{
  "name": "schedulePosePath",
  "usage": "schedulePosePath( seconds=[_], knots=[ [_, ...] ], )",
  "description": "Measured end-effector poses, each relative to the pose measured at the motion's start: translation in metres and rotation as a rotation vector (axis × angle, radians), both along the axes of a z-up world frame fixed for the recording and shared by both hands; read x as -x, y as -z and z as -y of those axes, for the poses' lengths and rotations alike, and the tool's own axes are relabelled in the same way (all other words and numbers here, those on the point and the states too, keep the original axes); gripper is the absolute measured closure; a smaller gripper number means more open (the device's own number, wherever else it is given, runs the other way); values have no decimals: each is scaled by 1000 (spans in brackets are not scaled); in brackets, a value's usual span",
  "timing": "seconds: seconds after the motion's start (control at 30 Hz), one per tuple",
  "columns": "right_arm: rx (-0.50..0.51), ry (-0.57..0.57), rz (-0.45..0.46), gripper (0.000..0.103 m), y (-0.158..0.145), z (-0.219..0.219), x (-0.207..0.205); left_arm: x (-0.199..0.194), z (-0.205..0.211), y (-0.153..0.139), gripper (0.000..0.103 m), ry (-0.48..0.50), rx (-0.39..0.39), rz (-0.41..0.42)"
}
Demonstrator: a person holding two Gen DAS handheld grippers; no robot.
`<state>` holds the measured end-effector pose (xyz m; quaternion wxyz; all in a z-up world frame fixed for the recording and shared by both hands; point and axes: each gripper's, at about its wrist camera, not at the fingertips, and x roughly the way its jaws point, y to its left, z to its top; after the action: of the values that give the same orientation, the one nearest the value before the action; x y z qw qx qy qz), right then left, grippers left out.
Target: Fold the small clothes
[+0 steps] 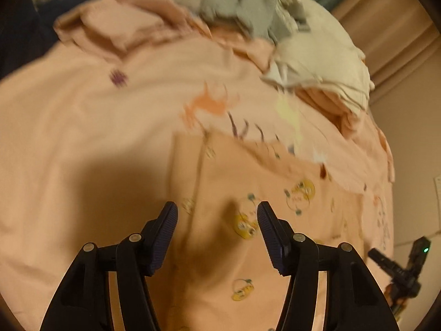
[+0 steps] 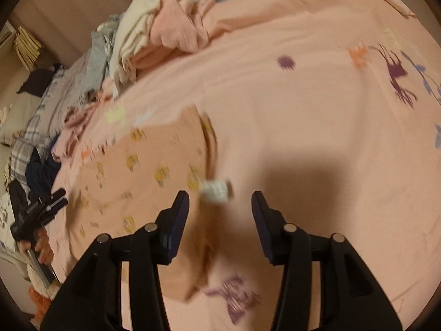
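While you hover, both tools hang above the bed:
Left hand-held gripper (image 1: 217,215): jaws wide, empty.
Right hand-held gripper (image 2: 220,207): jaws wide, empty.
Small garment (image 2: 143,176): flat on the pink bedspread (image 2: 303,138).

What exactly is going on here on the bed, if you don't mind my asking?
A person holding a gripper in each hand is folding small clothes on a pink bedspread. A peach garment with yellow prints lies spread flat. The left gripper and right gripper both hover open above it, gripping nothing. More clothes are heaped farther back.
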<state>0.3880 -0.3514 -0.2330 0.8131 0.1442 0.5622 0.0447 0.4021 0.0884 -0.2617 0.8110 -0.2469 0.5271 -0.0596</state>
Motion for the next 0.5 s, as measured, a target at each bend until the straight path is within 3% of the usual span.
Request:
schedulePosePath(
  seconds=[0.17, 0.33, 0.47, 0.5],
  knots=[
    [69, -31, -47, 55, 13, -1, 14, -7, -3, 12, 47, -37, 93, -34],
    [121, -52, -31, 55, 11, -5, 11, -6, -14, 9, 71, -45, 165, -25],
    [113, -80, -34, 56, 15, -14, 10, -13, -8, 17, 76, -17, 134, -55],
    [118, -86, -35, 56, 16, -18, 9, -16, -7, 20, 81, -22, 134, -58]
  ],
)
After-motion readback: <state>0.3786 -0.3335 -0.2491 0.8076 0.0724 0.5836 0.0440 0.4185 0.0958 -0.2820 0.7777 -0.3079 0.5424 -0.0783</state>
